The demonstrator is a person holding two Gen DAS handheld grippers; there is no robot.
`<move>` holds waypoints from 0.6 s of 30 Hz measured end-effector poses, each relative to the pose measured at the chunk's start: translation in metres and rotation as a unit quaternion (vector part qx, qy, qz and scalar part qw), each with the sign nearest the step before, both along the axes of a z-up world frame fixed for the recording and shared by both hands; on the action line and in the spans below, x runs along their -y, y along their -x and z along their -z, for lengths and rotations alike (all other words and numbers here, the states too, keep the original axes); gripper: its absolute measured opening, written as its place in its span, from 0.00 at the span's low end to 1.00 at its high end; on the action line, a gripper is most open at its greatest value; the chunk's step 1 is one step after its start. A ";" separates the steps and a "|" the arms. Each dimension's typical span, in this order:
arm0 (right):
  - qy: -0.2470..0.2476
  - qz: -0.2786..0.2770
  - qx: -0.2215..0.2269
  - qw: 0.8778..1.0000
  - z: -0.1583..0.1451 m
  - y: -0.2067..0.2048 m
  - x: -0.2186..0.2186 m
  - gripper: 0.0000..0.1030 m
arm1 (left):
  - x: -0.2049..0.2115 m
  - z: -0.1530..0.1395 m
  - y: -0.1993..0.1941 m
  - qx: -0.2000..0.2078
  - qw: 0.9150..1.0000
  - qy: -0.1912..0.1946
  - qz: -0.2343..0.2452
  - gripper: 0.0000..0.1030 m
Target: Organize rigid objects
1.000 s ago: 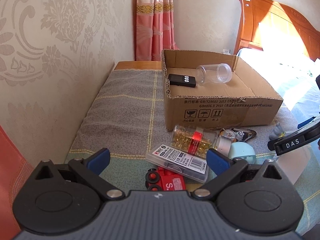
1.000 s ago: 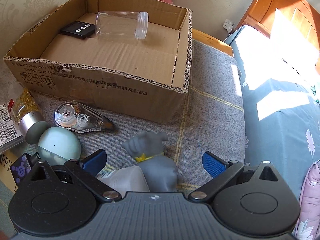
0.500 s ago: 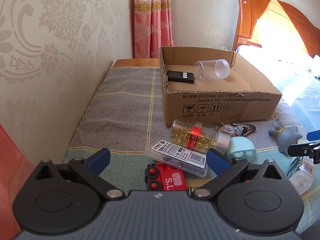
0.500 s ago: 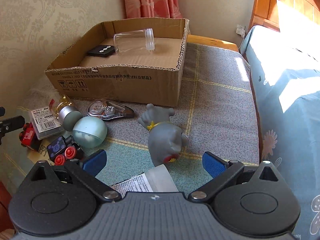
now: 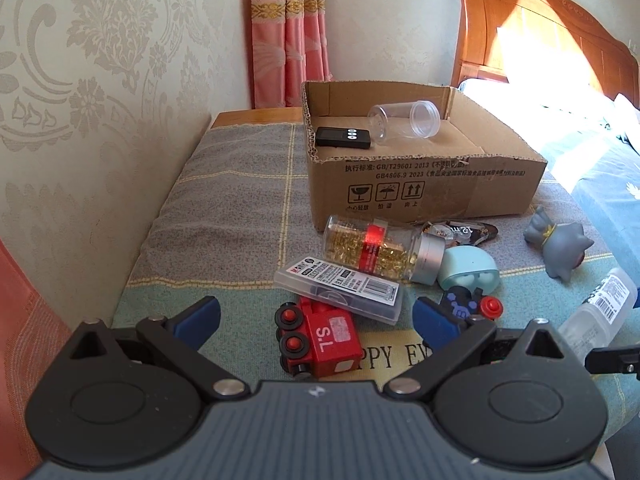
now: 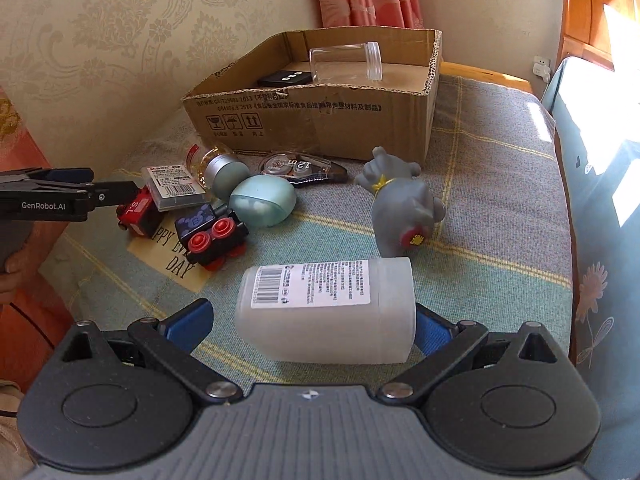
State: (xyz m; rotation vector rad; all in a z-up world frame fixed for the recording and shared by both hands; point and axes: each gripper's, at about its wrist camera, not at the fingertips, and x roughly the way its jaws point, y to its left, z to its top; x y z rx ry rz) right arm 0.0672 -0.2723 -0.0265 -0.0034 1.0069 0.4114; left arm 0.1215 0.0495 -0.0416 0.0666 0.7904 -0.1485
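Note:
A cardboard box holds a clear jar and a black remote. In front lie a red toy train, a clear plastic case, a capsule bottle, a teal egg-shaped case, a black toy train, a correction tape, a grey toy figure and a frosted white bottle. My left gripper is open over the red train. My right gripper is open around the white bottle.
The items lie on a checked grey-green cloth over a low surface beside a patterned wall. A bed with a wooden headboard and blue bedding borders the right side. Pink curtains hang at the back.
Both grippers have pulled back from the box and stayed open. The right gripper has drawn back from the grey figure to frame the white bottle. The left view now shows the red train fully.

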 end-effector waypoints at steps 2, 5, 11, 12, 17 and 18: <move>0.010 0.002 0.003 1.000 0.007 0.006 -0.004 1.00 | 0.000 0.007 0.001 -0.008 1.000 0.001 0.002 0.99; 0.026 0.003 0.008 1.000 0.018 0.011 -0.007 1.00 | -0.002 0.019 0.002 -0.021 1.000 0.004 0.000 0.99; 0.082 -0.005 0.038 0.996 0.031 0.017 -0.014 1.00 | -0.011 0.047 -0.004 -0.045 0.999 0.012 -0.026 0.99; 0.095 -0.010 0.043 0.995 0.033 0.018 -0.015 1.00 | -0.010 0.049 -0.004 -0.036 0.999 0.005 -0.030 0.99; 0.088 -0.016 0.052 0.995 0.034 0.018 -0.013 1.00 | -0.014 0.051 -0.010 -0.033 0.998 0.004 -0.057 1.00; 0.087 -0.017 0.056 0.995 0.034 0.018 -0.013 1.00 | -0.014 0.051 -0.011 -0.034 0.997 0.003 -0.064 1.00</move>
